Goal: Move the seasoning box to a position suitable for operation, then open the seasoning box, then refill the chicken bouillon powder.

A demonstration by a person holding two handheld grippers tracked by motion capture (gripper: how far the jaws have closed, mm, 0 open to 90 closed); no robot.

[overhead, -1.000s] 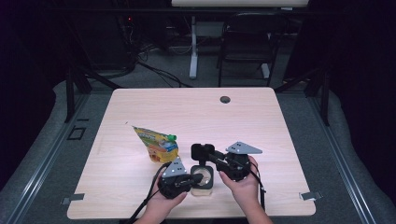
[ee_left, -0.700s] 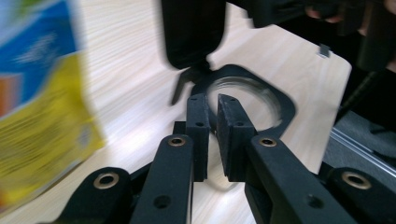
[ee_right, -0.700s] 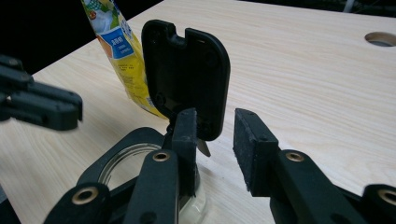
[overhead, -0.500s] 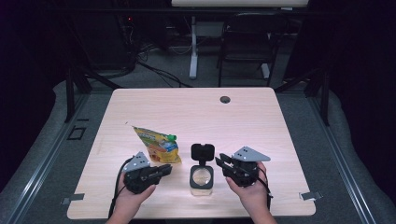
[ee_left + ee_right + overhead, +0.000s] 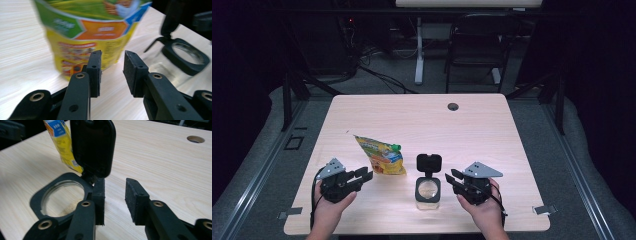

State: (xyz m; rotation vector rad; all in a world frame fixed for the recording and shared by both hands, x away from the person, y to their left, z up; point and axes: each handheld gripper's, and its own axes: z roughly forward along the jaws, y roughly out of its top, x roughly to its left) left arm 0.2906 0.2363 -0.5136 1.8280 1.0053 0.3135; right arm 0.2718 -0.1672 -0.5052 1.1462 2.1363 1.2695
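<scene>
Here, in the high view, the yellow pouch [image 5: 380, 156] lies near the middle of the table [image 5: 492, 125], its long axis running from about ten o'clock to four o'clock; the green cap [image 5: 396, 147] sits at its right edge, pointing toward three o'clock. Just beside it, at about four o'clock, stands the clear jar [image 5: 428, 191], its black hinged lid [image 5: 429, 163] flipped up toward twelve o'clock. In the right gripper view a little pale powder [image 5: 67, 208] lies on the jar's bottom.

The left tool [image 5: 363, 175] hovers at about seven o'clock of the pouch, aimed toward two o'clock; its jaws have just been opening and stand about half apart, with nothing between them. In the left gripper view [image 5: 112, 72] the pouch's lower edge is just past the pads.

The right tool [image 5: 450, 178] is at three o'clock of the jar, aimed toward ten o'clock, jaws likewise just opened to roughly half, holding nothing; its near pad stands close by the jar's rim.
</scene>
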